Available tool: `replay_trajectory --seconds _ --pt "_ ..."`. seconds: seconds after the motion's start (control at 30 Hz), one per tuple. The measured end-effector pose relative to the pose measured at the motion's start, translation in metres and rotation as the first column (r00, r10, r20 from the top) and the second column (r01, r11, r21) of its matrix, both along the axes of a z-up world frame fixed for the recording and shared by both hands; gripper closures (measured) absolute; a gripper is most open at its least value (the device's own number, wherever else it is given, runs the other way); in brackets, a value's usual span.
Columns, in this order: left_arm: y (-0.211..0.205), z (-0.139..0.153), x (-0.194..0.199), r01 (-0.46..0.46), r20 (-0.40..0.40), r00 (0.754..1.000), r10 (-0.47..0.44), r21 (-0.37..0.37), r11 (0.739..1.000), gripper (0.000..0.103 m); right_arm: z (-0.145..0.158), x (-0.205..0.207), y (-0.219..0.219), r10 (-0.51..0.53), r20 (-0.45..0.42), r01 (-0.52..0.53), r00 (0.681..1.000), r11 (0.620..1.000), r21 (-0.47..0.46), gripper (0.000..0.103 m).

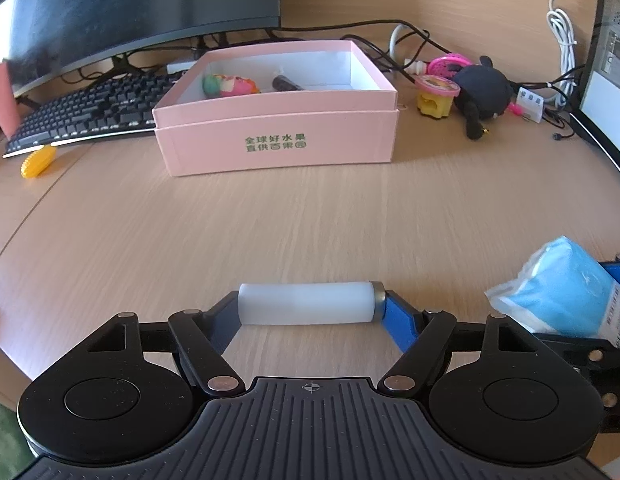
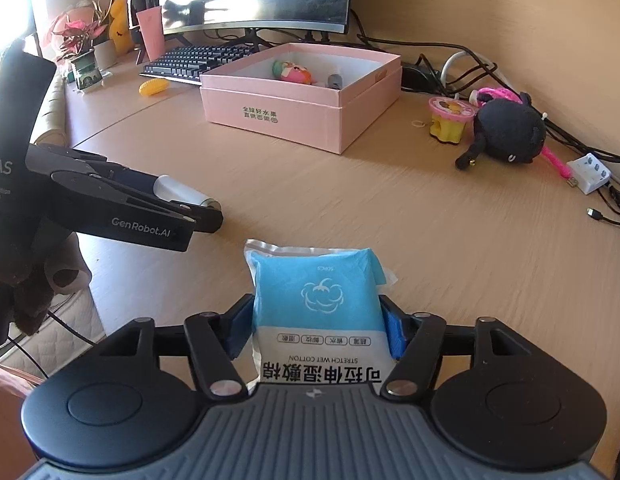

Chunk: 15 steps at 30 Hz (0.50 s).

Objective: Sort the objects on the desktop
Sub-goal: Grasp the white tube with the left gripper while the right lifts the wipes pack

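My left gripper (image 1: 310,309) is shut on a white cylindrical tube (image 1: 306,303), held crosswise end to end between the blue fingers, low over the wooden desk (image 1: 270,224). The right wrist view shows that gripper (image 2: 202,208) and tube (image 2: 178,189) at the left. A blue and white pack of wet cotton (image 2: 315,300) sits upright in my right gripper (image 2: 317,320), which is shut on its sides; the pack (image 1: 565,288) also shows at the right edge of the left wrist view. Farther back stands an open pink box (image 1: 278,148) (image 2: 270,120) holding a colourful toy (image 1: 230,86) and a dark object (image 1: 286,83).
A keyboard (image 1: 86,114) and monitor (image 1: 130,4) stand left of the box, with a yellow ridged toy (image 1: 38,162) in front. To the box's right lie a yellow and pink toy (image 1: 434,96), a black plush (image 1: 483,94), cables and a white adapter (image 2: 589,172). A potted plant (image 2: 80,52) stands far left.
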<state>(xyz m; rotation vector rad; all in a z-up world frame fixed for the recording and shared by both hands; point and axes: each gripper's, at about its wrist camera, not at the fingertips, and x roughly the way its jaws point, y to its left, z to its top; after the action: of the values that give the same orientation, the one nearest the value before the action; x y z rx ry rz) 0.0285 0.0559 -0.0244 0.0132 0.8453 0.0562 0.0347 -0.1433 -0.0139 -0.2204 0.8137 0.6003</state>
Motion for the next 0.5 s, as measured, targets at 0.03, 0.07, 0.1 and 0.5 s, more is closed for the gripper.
replay_trajectory --seconds 0.03,0.07,0.1,0.5 --pt "-0.001 0.000 -0.002 0.003 -0.003 1.000 -0.003 0.000 1.000 0.023 -0.001 0.000 0.001 0.004 -0.001 -0.004 1.000 1.000 -0.003 0.035" --pt "-0.001 0.001 -0.004 0.008 -0.006 1.000 -0.008 0.000 1.000 0.023 -0.001 0.000 0.002 0.006 -0.002 -0.006 1.000 1.000 -0.005 0.035" --pt "-0.001 0.001 -0.006 0.013 -0.009 1.000 -0.013 0.000 1.000 0.023 -0.001 0.001 0.003 0.008 -0.004 -0.008 1.000 1.000 -0.008 0.035" --pt "-0.001 0.035 -0.030 0.039 0.085 0.995 -0.042 0.035 0.999 0.023 0.041 -0.005 0.009 0.059 0.091 -0.062 0.994 0.997 0.037 0.048"
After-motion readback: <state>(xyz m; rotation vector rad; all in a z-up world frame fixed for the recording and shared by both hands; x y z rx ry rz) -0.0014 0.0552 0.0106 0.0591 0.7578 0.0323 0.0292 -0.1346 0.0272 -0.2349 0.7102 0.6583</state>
